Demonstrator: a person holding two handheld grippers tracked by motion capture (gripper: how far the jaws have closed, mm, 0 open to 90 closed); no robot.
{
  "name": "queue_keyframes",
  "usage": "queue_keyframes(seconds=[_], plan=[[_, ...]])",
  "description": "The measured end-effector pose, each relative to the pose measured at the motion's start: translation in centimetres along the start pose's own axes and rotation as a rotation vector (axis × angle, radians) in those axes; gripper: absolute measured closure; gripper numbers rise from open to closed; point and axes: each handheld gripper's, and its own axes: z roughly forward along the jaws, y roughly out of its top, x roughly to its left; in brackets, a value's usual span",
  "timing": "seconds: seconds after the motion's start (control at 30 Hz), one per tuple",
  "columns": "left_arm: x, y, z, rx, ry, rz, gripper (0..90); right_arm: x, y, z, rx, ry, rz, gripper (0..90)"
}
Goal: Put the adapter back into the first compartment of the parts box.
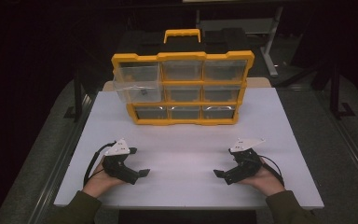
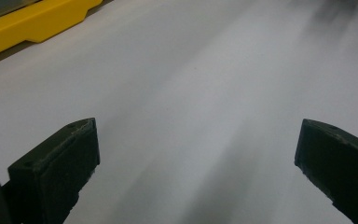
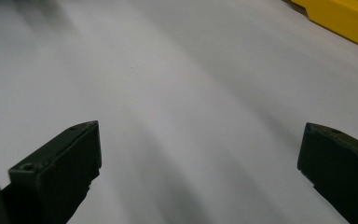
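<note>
A yellow parts organizer (image 1: pixel 182 88) with clear drawers stands upright at the back of the white table (image 1: pixel 182 140). Its top-left drawer (image 1: pixel 137 83) is pulled out and holds a small dark item. My left gripper (image 1: pixel 142 173) rests near the front left of the table, open, with nothing between its jaws; its view looks along bare table with the organizer's yellow base (image 2: pixel 37 23) at the top left. My right gripper (image 1: pixel 218 174) mirrors it at the front right, open and empty, with the yellow base (image 3: pixel 340 16) at its view's top right.
Wide bare table lies between the two grippers and in front of the organizer. A person's hands and green sleeves (image 1: pixel 79 207) come in from the bottom. The surroundings are dark, with metal frame legs (image 1: pixel 270 46) behind the table.
</note>
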Motion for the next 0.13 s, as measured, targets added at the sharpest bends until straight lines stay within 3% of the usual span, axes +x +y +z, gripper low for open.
queue_keyframes(seconds=[0.13], plan=[[0.12,-0.16,0.04,0.01,-0.002,-0.002,0.0,0.01,0.0,0.02,0.002,0.002,0.001,0.0]])
